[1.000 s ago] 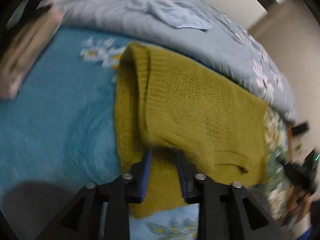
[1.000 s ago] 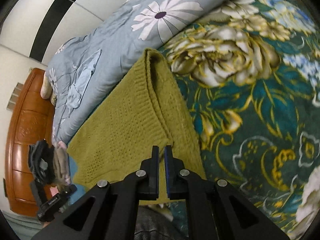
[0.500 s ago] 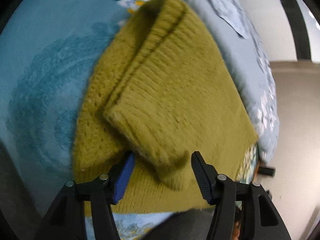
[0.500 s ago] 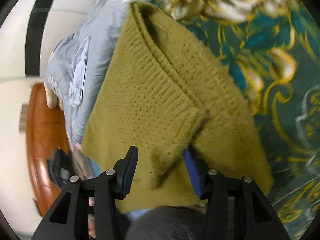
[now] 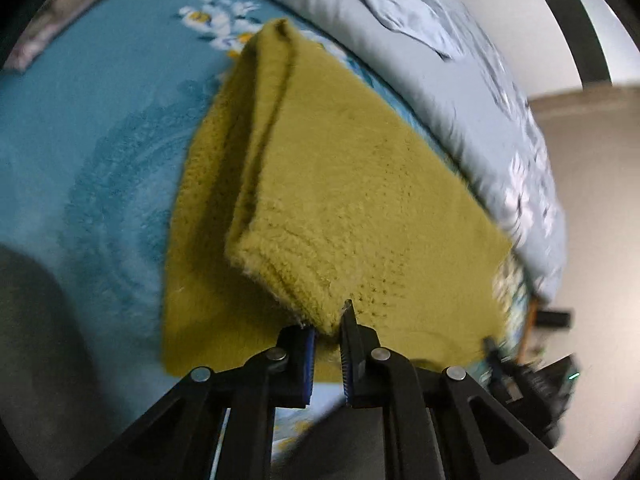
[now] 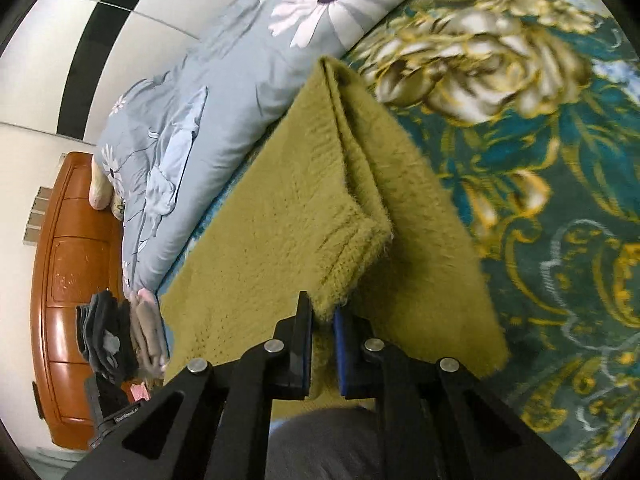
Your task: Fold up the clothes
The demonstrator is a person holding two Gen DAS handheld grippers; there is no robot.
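A mustard-yellow knitted sweater (image 5: 352,184) lies spread on the bed, with a folded-over layer on top. My left gripper (image 5: 329,330) is shut on the near corner of that upper layer and holds it slightly raised. The same sweater (image 6: 288,216) shows in the right wrist view. My right gripper (image 6: 323,312) is shut on the other near corner of the folded layer, its ribbed hem pinched between the pads.
A grey-blue floral duvet (image 5: 400,40) is bunched along the sweater's far edge, also in the right wrist view (image 6: 208,92). The bed cover is teal (image 5: 80,140) with gold flowers (image 6: 540,140). A wooden headboard (image 6: 60,280) and a pile of folded clothes (image 6: 120,332) sit left.
Both grippers were open around the sweater's folded corners half a second ago and have now closed on them. A second ago both were shut near the sweater's edge.
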